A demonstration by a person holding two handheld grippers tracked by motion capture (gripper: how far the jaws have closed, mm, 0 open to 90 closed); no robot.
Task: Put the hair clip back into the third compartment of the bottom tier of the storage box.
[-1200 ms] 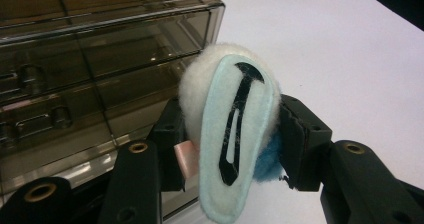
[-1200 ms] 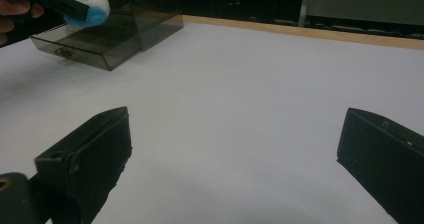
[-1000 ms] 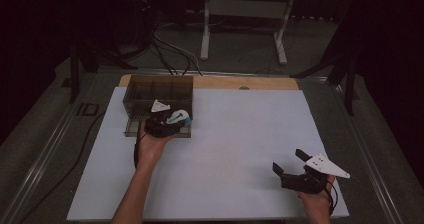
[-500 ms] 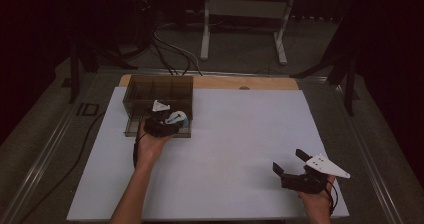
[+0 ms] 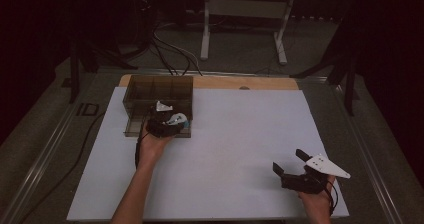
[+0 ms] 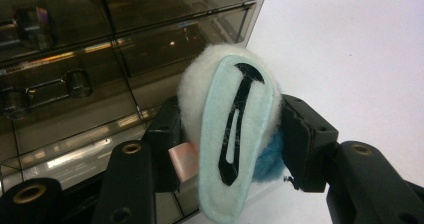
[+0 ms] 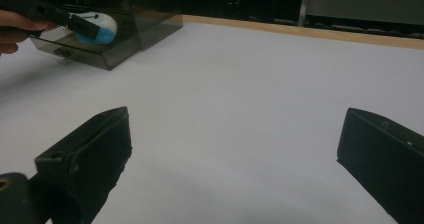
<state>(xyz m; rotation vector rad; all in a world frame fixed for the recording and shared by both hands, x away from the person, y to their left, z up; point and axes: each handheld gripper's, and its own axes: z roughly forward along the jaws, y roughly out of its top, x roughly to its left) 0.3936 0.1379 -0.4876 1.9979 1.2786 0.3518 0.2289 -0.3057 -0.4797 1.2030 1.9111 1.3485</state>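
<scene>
A soft round toy (image 6: pixel 230 129), white with a pale blue face patch and a blue back, sits between the black jaws of my left gripper (image 6: pixel 231 139), whose pads press on both its sides. In the high view the left gripper (image 5: pixel 169 122) holds the toy (image 5: pixel 177 119) over the pulled-out front drawer (image 5: pixel 134 129) of a smoky clear drawer box (image 5: pixel 157 90). The right gripper view shows toy (image 7: pixel 98 27) and box (image 7: pixel 145 14) far off. My right gripper (image 5: pixel 289 160) rests at the near right of the table, open, with only white surface between its jaws (image 7: pixel 235 149).
A white sheet (image 5: pixel 240 134) covers the table, with a wooden strip (image 5: pixel 220 82) along its far edge. Behind the table stand a metal frame (image 5: pixel 245 9) and loose cables (image 5: pixel 165 44) on the floor. A dark cable (image 5: pixel 75 154) runs along the table's left side.
</scene>
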